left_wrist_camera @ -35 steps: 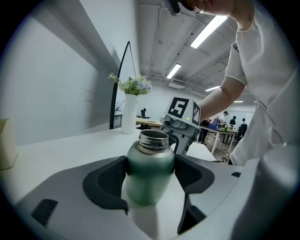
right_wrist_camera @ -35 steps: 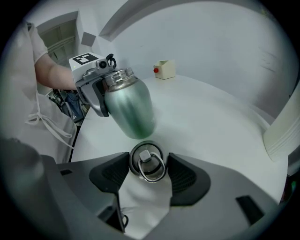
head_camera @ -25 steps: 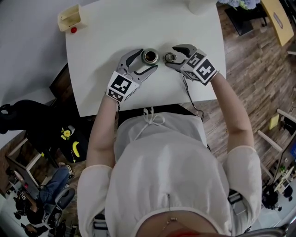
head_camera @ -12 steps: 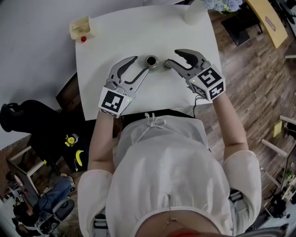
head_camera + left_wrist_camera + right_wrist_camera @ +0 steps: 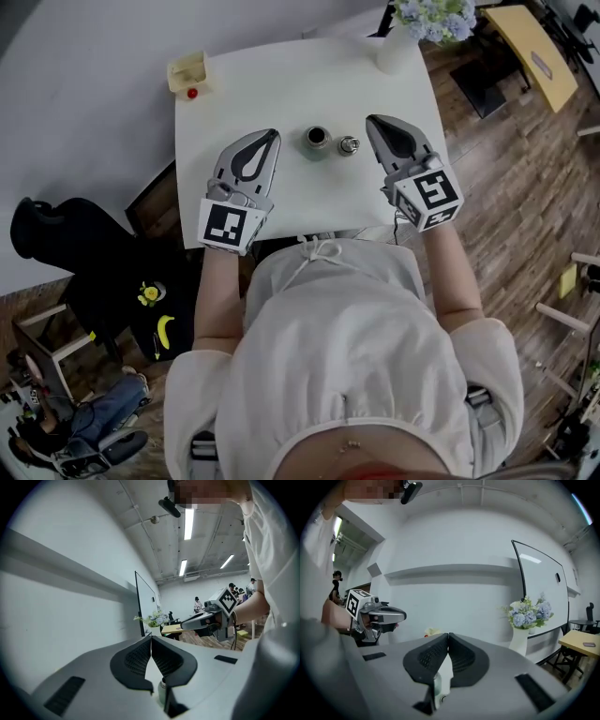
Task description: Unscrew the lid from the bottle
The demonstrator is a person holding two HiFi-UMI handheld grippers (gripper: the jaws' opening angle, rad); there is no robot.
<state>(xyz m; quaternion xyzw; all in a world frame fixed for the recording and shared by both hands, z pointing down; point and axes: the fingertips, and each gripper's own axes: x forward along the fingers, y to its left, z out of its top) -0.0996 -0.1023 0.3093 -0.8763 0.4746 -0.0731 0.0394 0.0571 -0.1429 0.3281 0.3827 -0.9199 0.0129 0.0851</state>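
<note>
Your left gripper (image 5: 270, 137) and right gripper (image 5: 375, 122) have just closed their fingers, tips together, with nothing held. The small silver metal bottle (image 5: 317, 140) stands open on the white table (image 5: 281, 84) between them. Its round silver lid (image 5: 349, 145) sits just right of it, apart.
</note>
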